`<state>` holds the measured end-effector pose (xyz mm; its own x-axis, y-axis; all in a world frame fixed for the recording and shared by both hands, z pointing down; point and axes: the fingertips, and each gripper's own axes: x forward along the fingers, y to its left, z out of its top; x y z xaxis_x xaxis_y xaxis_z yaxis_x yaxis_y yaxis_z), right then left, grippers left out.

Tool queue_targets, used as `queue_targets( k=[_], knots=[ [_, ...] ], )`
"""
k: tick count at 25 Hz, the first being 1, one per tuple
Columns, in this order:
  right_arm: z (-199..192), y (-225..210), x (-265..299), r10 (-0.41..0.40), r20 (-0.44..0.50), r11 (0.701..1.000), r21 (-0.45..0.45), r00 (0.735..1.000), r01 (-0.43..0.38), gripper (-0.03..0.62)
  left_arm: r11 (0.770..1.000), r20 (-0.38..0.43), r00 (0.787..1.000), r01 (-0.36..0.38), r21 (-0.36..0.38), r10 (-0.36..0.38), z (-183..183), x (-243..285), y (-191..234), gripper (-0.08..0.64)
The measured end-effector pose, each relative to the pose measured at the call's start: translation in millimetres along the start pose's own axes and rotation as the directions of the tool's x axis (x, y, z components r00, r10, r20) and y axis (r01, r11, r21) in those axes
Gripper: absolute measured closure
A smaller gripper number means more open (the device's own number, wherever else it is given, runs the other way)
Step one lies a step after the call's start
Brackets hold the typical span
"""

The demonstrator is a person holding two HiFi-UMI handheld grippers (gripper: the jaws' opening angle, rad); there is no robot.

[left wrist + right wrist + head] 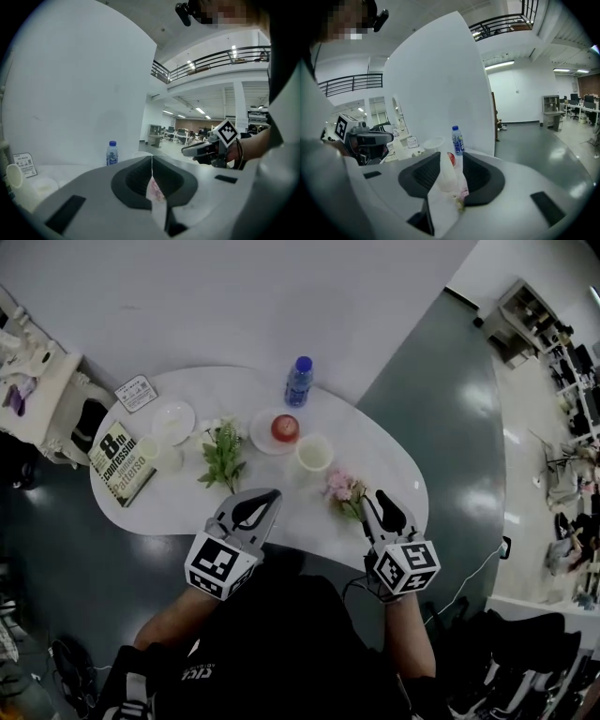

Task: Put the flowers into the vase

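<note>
Left tool [270, 493] closed and empty, right tool [382, 495] slightly apart beside pink flowers [341, 487]; green flowers [223, 456] lie on the surface [300, 517], and the likely vase [315, 465] looks empty.

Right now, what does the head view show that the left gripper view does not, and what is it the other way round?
Only the head view: the green sprig and the apple on its plate. Only the left gripper view: a railed balcony and a lit office behind the table. Both: the bottle, the card and the right gripper.
</note>
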<state>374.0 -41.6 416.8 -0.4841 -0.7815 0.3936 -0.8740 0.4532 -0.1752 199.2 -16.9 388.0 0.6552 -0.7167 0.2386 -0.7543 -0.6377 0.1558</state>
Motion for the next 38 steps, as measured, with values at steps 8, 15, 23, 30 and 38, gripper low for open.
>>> queue_targets(
  k=[8,15,23,30,38],
  knots=[
    [-25,-15,16,0.014,-0.138,1.000,-0.006,0.990,-0.015,0.369,0.999,-0.012,0.999,0.041,-0.012,-0.041,-3,16,16,0.548],
    [-68,-37,31,0.065,-0.321,0.997,-0.024,0.945,-0.077,0.277,0.999,-0.003,1.000,0.025,-0.033,-0.025,0,37,28,0.548],
    [-129,-61,42,0.112,-0.482,0.992,0.001,0.869,-0.127,0.272,0.998,-0.031,0.999,0.013,-0.056,-0.015,-11,52,32,0.548],
    [-172,-82,47,0.130,-0.567,0.991,0.057,0.813,-0.119,0.267,0.998,-0.040,0.999,-0.006,-0.064,0.003,-14,55,36,0.548],
    [-192,-90,53,0.156,-0.623,0.987,0.075,0.766,-0.140,0.256,0.997,-0.050,0.999,-0.018,-0.071,0.014,-14,56,36,0.548]
  ],
)
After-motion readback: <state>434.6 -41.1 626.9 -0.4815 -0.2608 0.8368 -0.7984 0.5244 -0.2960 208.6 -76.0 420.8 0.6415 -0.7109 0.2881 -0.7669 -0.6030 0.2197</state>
